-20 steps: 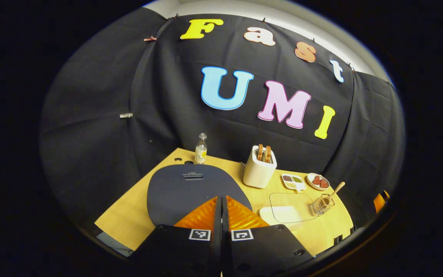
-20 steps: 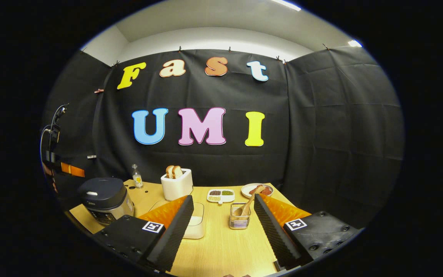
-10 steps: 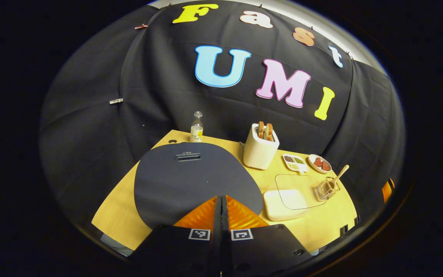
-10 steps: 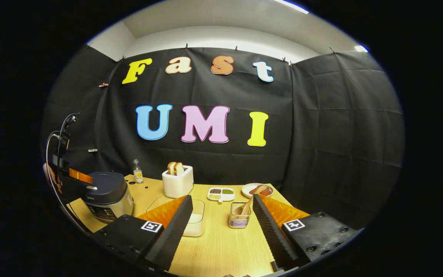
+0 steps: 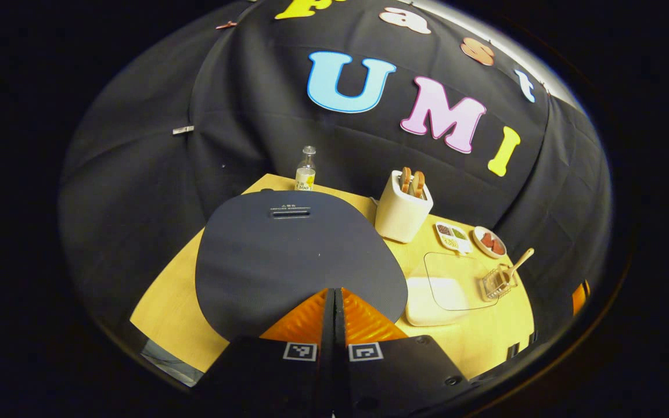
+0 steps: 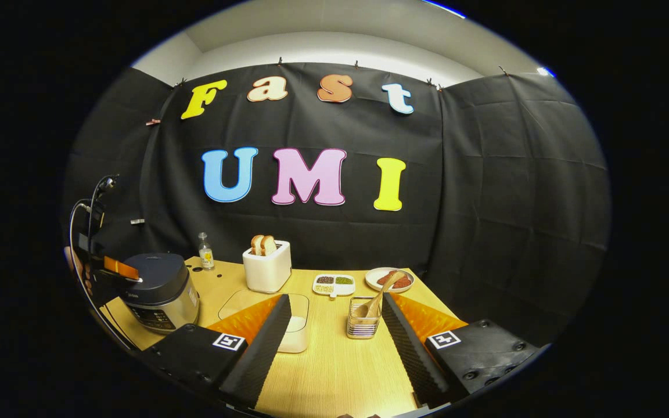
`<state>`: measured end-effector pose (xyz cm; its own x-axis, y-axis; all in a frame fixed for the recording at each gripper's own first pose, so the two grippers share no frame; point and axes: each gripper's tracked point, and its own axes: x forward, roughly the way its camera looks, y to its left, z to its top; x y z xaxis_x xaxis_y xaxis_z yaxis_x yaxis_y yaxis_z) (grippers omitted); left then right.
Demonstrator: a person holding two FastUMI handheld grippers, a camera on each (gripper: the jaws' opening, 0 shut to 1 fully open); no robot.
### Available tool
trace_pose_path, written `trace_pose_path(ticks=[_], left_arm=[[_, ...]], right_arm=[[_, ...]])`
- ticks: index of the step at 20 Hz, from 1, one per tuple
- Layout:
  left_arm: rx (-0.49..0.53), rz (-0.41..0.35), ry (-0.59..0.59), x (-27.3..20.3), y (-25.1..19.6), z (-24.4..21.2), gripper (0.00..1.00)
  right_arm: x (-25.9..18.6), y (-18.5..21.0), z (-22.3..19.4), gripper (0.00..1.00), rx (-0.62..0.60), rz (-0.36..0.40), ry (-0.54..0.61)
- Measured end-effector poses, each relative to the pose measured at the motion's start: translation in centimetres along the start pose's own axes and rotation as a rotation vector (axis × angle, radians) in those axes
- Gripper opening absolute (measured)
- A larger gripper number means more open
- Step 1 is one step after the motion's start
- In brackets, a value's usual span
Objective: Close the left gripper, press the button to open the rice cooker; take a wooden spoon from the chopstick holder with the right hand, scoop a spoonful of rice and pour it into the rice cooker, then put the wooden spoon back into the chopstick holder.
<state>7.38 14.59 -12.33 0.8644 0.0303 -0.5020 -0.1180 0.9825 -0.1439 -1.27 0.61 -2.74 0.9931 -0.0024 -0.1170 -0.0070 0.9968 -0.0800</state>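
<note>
The dark rice cooker (image 5: 294, 255) has its lid down and lies right under my left gripper (image 5: 334, 290), which is shut with nothing between its fingers. In the right gripper view that same gripper (image 6: 115, 268) rests at the front top edge of the rice cooker (image 6: 160, 287). My right gripper (image 6: 335, 299) is open and hangs above the table. Just ahead of it the wooden spoon (image 6: 372, 302) leans in the wire chopstick holder (image 6: 362, 325). A clear box of rice (image 6: 291, 325) sits to the holder's left. From the left gripper view the chopstick holder (image 5: 497, 283) and spoon (image 5: 518, 261) are far right.
A white toaster (image 6: 266, 270) with bread, a small bottle (image 6: 205, 256), a divided seasoning dish (image 6: 333, 284) and a plate (image 6: 389, 280) line the back of the wooden table (image 6: 334, 371). A cable (image 6: 82, 220) rises from the left gripper. The black cloth wall closes in behind.
My left gripper has moved down and closer to the rice cooker, whose lid now looms larger. The right gripper has barely shifted and stays open.
</note>
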Motion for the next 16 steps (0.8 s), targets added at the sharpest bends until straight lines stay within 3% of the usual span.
trace_pose_path(ticks=[2, 5, 7, 11, 13, 16], left_arm=[[0.060, 0.020, 0.005, 0.0, 0.2, -0.5, 0.06], [0.042, 0.059, -0.032, -0.3, 0.3, 0.2, 0.06], [0.044, 0.028, -0.050, -1.1, -1.2, 0.6, 0.06], [0.150, 0.119, -0.286, -5.3, -2.0, 7.7, 0.06], [0.124, 0.154, -0.392, -7.6, -3.1, 11.1, 0.03], [0.067, 0.144, -0.428, -8.1, -5.3, 12.2, 0.06]], right_arm=[[0.5, 0.0, -0.4, 0.98, 0.010, 0.002, 0.020], [1.6, -0.2, -0.3, 0.98, 0.027, 0.003, 0.036], [2.4, -0.7, 0.1, 0.98, 0.026, 0.003, 0.040], [5.5, -1.5, 1.1, 0.98, 0.032, 0.015, 0.039], [7.5, -2.3, 1.4, 0.98, 0.045, 0.018, 0.041], [10.6, -4.1, 2.3, 0.98, 0.053, 0.010, 0.024]])
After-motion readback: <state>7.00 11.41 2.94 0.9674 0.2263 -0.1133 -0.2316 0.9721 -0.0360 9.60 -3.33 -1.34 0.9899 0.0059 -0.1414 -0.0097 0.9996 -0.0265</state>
